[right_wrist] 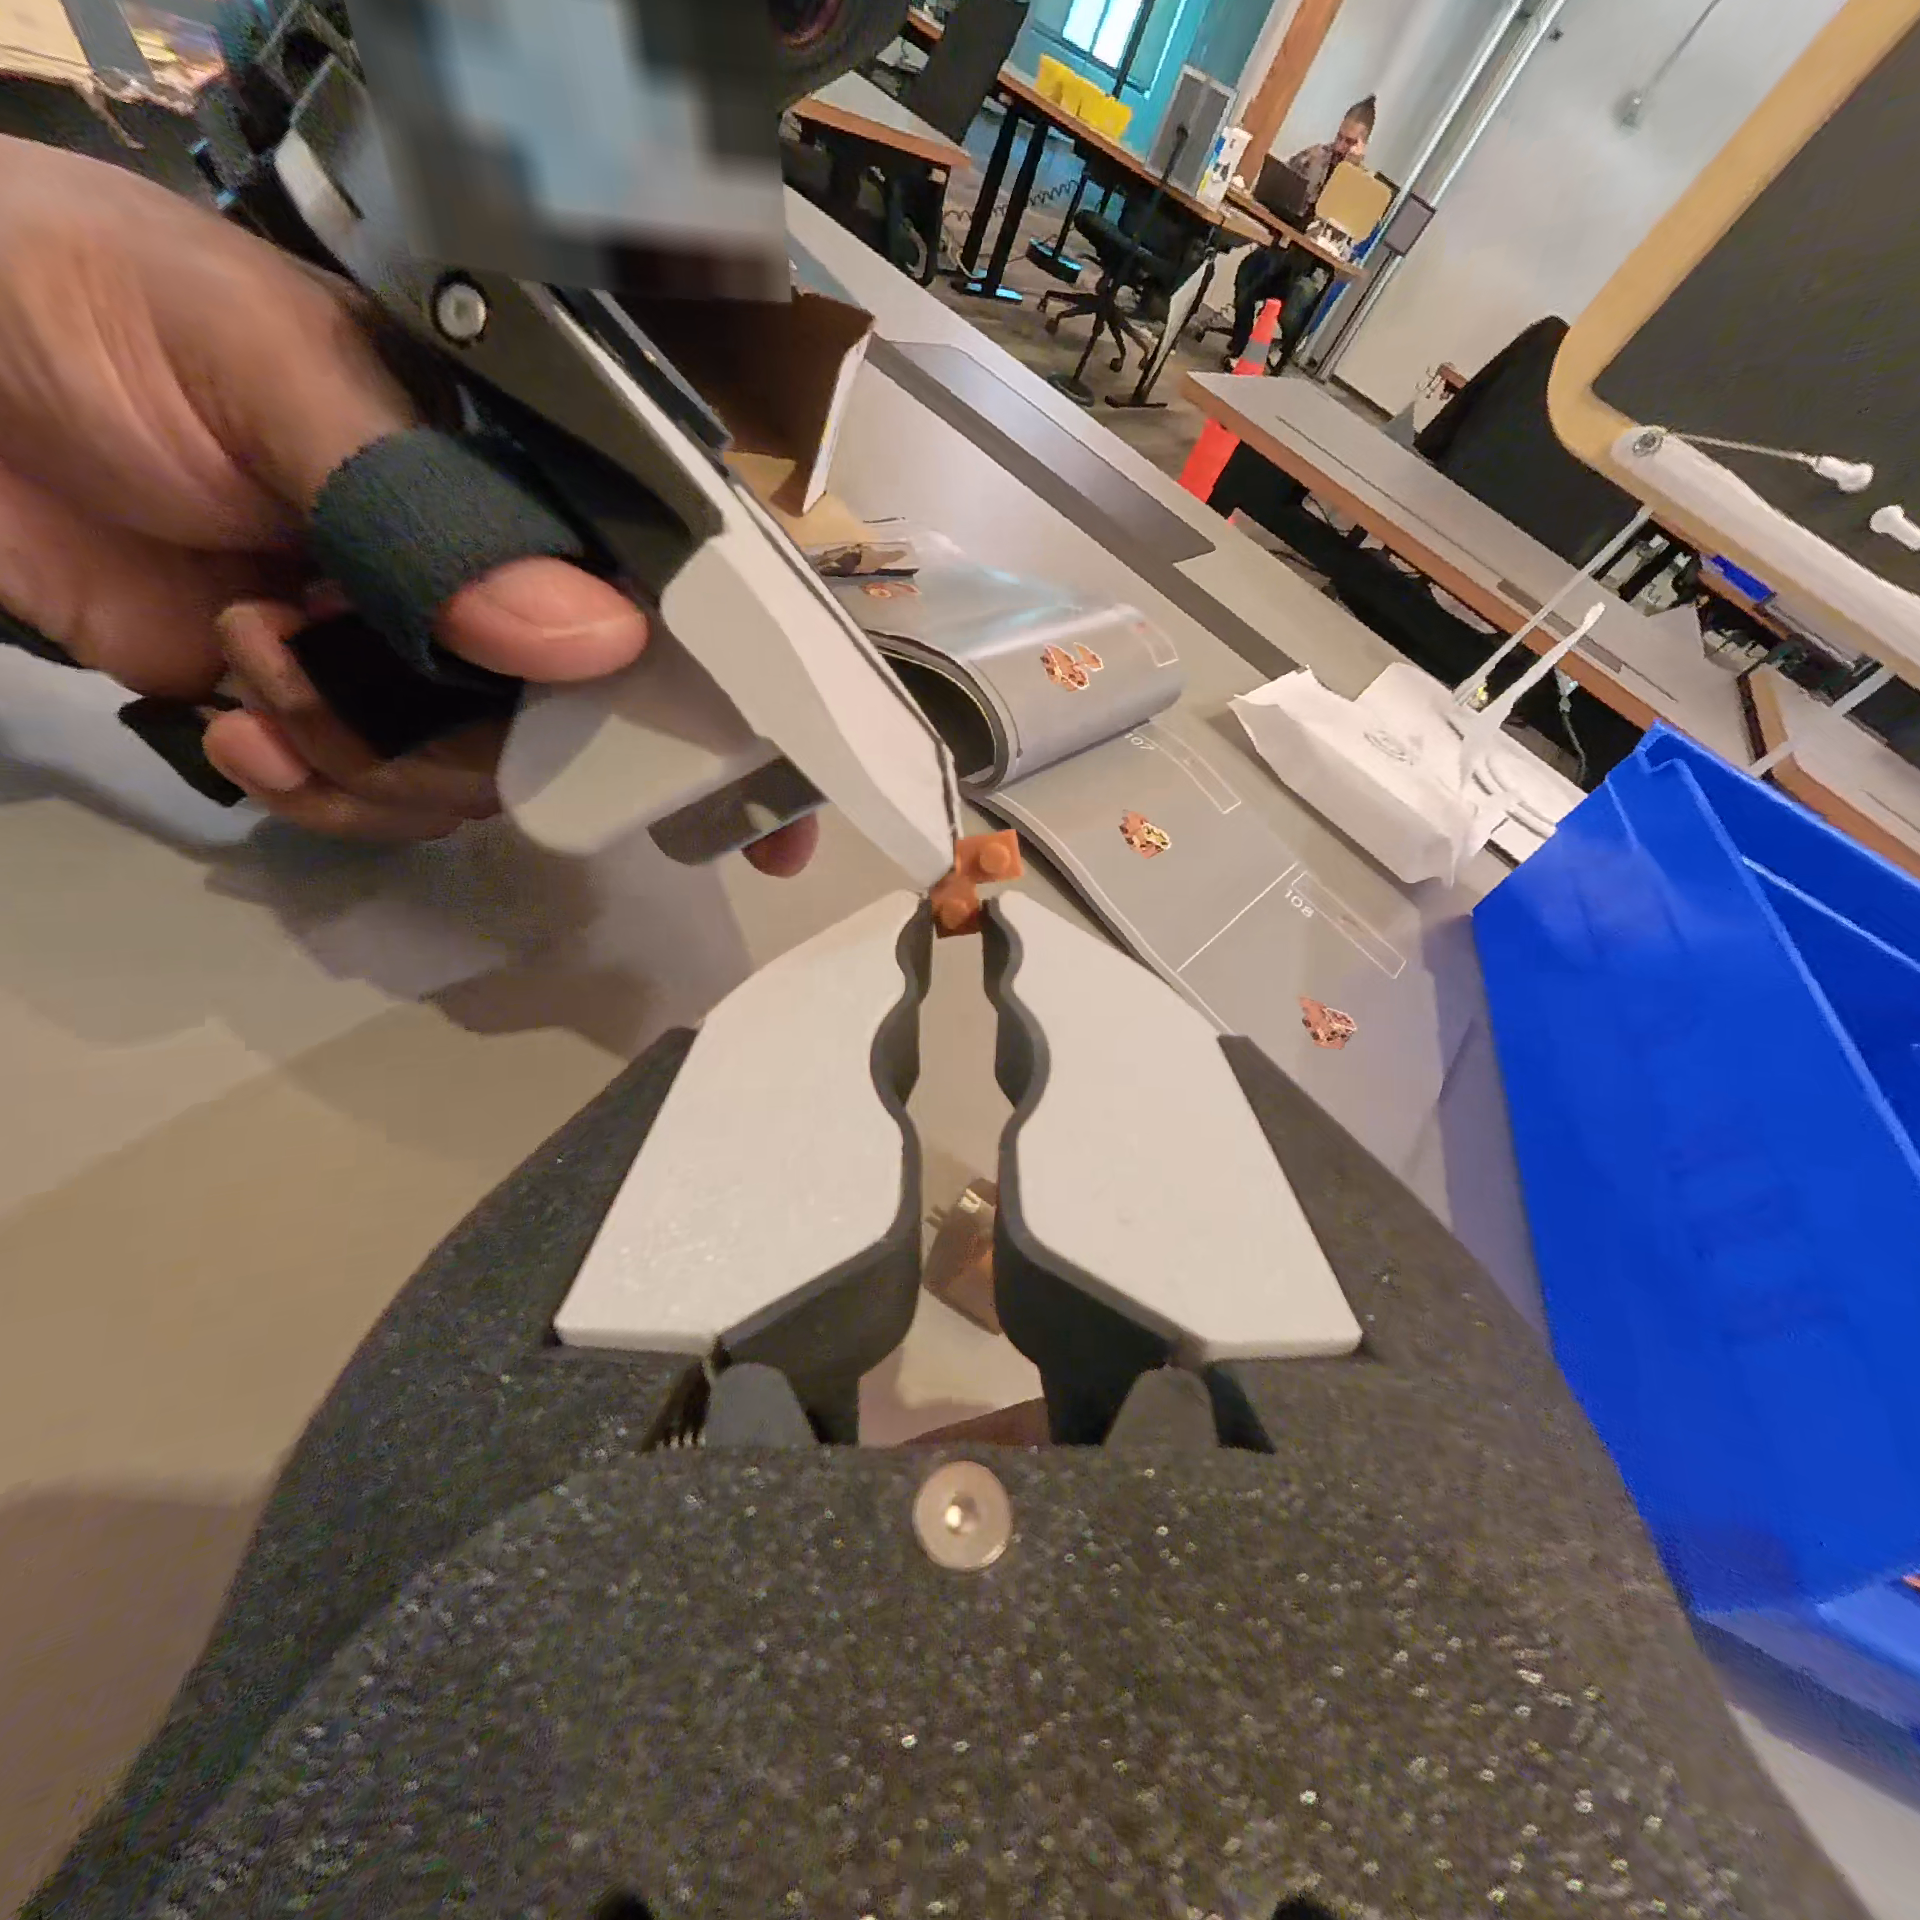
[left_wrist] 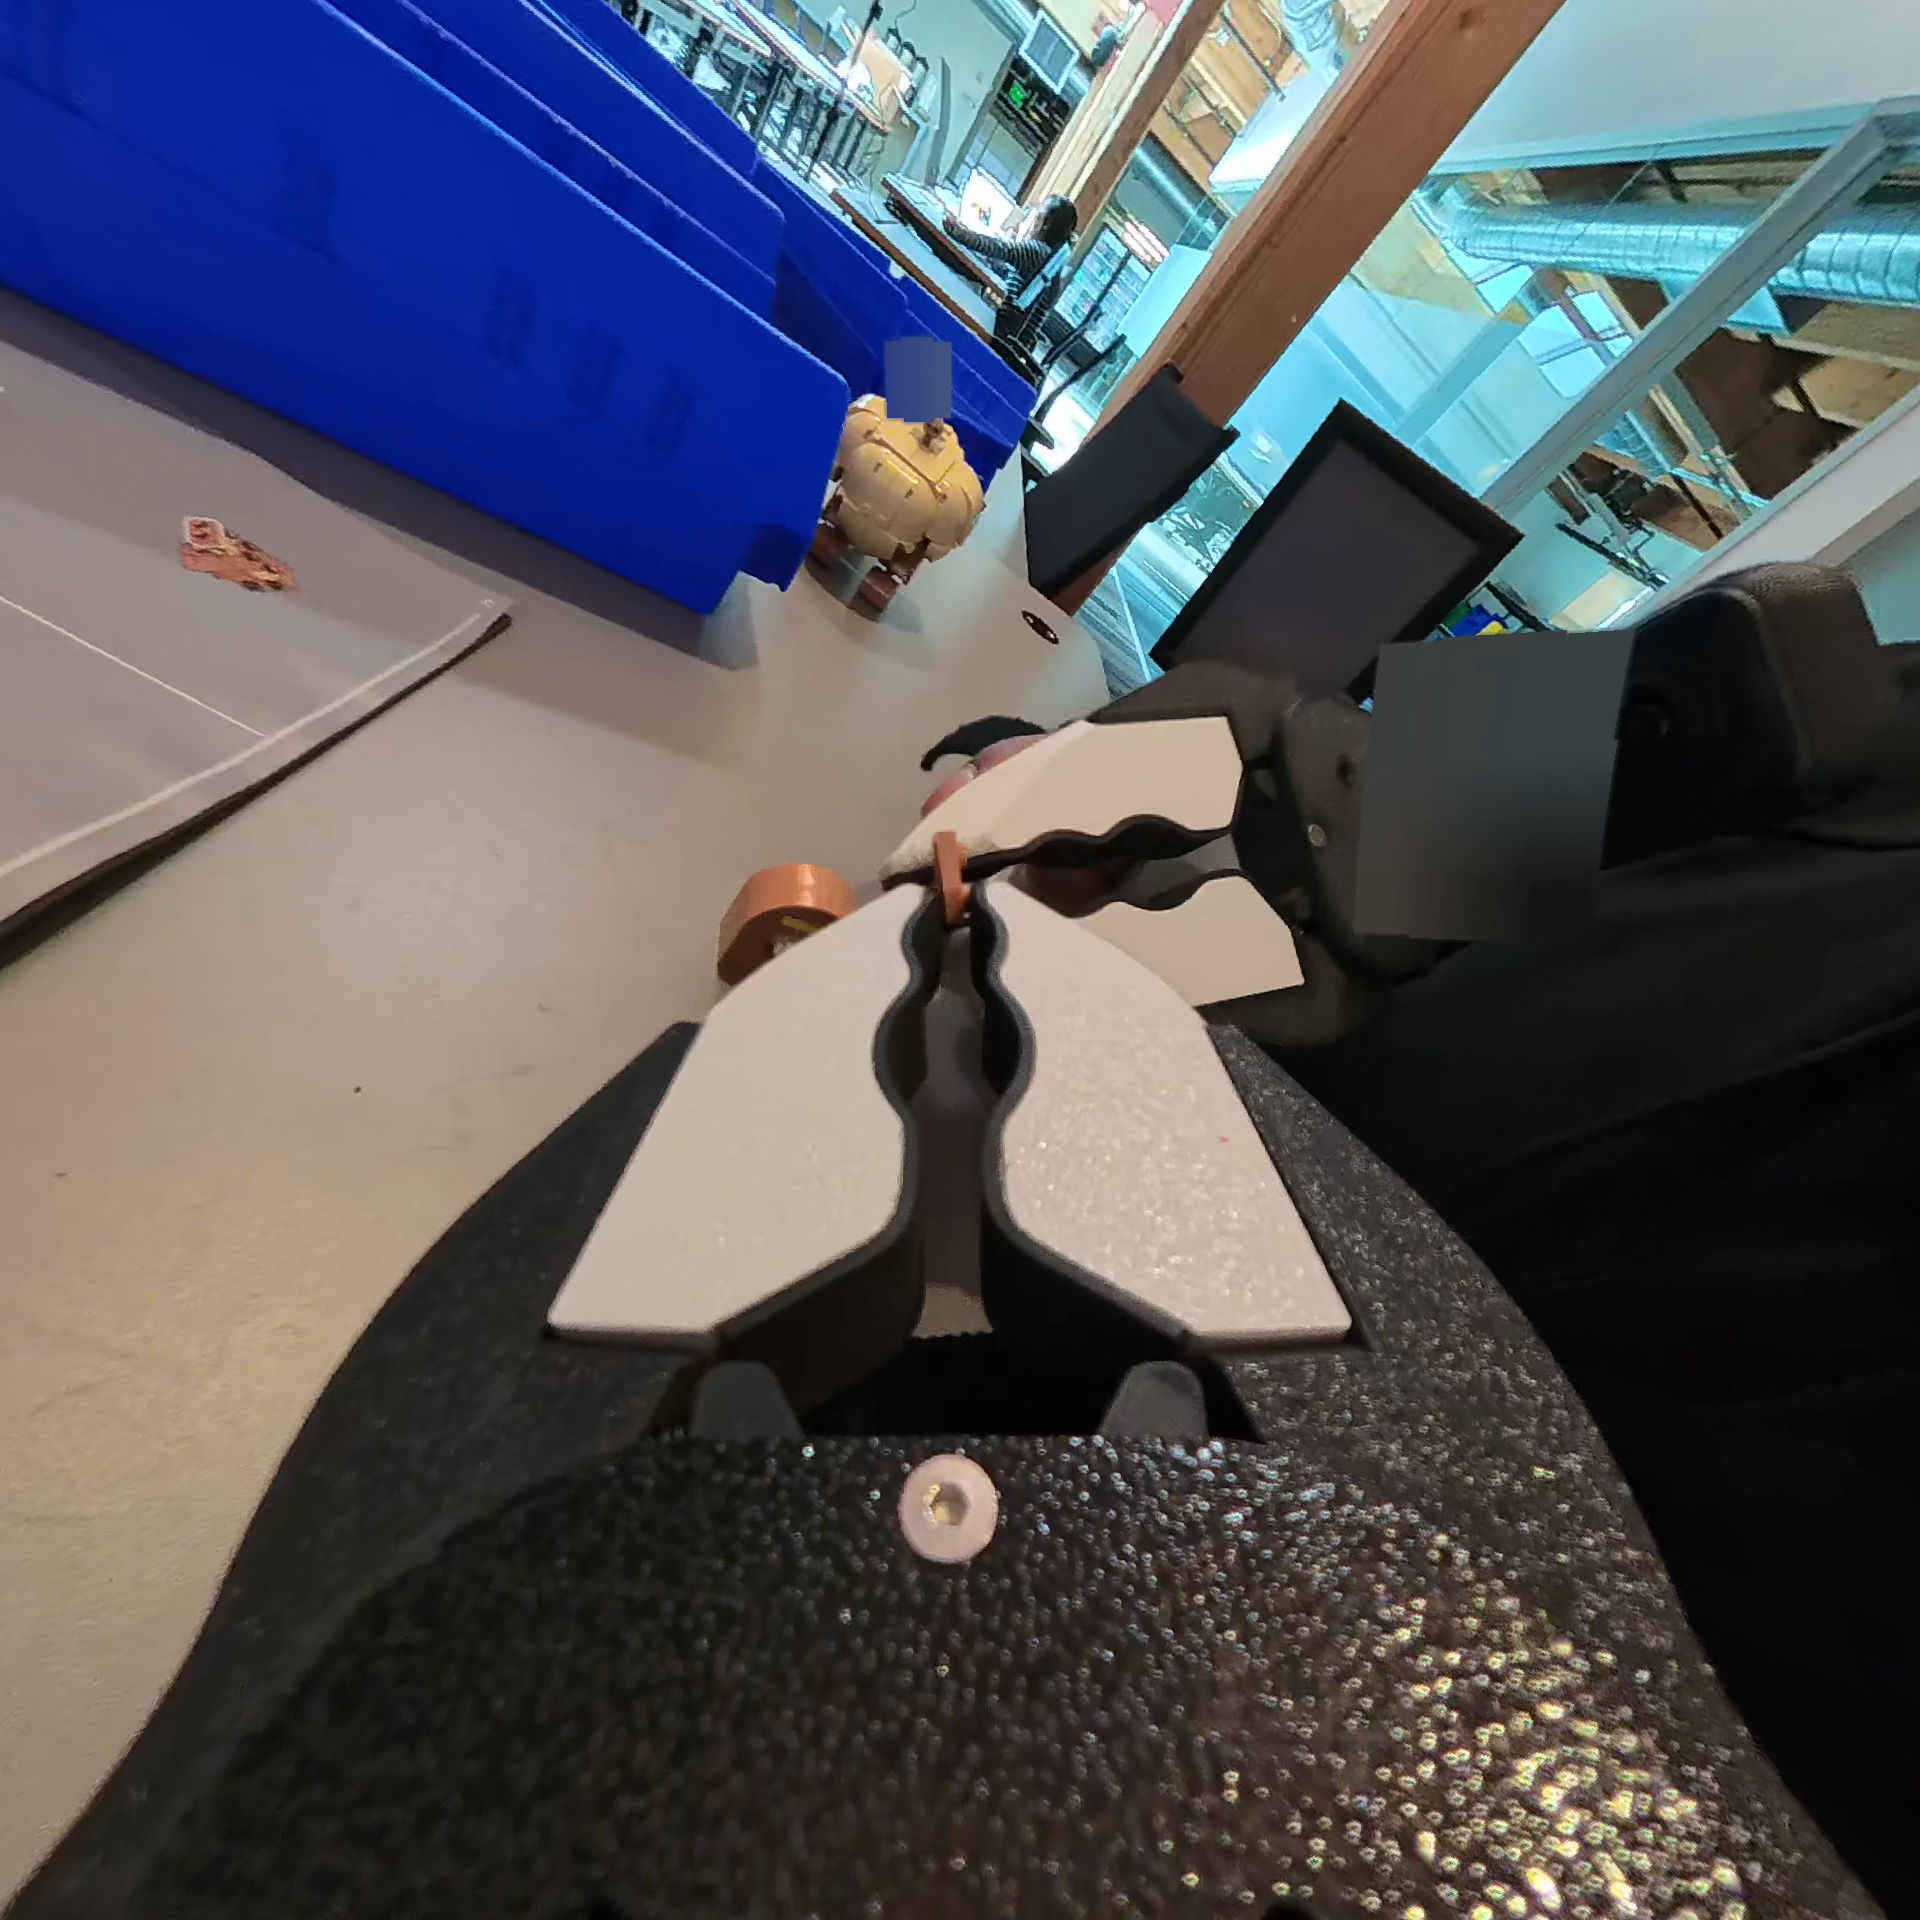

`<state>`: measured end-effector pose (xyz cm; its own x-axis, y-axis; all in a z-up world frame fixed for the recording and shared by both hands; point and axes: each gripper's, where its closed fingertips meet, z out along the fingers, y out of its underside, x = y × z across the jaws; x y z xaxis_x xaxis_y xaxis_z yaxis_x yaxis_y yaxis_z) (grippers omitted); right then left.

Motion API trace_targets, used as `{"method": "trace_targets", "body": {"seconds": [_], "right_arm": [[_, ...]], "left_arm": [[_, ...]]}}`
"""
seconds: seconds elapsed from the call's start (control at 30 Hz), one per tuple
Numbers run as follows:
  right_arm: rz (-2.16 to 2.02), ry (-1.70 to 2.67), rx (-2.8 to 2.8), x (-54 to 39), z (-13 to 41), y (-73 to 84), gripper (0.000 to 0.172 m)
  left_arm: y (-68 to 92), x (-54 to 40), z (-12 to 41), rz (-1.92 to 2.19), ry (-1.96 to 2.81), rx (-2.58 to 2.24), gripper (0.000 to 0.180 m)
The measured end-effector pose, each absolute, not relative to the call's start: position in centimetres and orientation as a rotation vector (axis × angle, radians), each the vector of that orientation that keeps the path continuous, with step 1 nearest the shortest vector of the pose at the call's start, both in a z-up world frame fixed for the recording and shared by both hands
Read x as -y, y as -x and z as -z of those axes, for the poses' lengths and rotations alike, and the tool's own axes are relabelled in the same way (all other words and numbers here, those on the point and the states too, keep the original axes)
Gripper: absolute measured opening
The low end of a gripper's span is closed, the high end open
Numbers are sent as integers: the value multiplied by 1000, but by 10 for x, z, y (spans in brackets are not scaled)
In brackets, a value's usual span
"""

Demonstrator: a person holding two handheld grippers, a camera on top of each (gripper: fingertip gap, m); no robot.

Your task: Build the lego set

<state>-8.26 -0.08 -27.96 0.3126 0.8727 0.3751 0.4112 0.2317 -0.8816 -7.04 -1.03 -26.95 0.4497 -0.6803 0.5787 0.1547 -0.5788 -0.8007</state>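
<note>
- The left tool [left_wrist: 951,914] is showing two pale grey, faceted finger plates, each edged on its inner side by a wavy black pad.
- Its body is spreading out behind the fingers as a black, pebbled, glittering shell, with one silver socket-head screw [left_wrist: 948,1507] sitting on the centre line.
- The right tool [right_wrist: 956,914] is looking the same: grey plates, wavy dark pads, a grainy charcoal shell and a single round silver screw [right_wrist: 961,1515].
- The left hand [right_wrist: 208,499] is wearing a dark knitted fabric band [right_wrist: 436,520] around one finger, with a black strap running under the fingers.
</note>
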Motion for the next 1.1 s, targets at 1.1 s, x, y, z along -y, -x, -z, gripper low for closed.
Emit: {"method": "trace_targets", "body": {"seconds": [1.1], "right_arm": [[-311,925,1783,6,292,66,19]], "left_arm": [[92,17,326,746,2071,-894,25]]}}
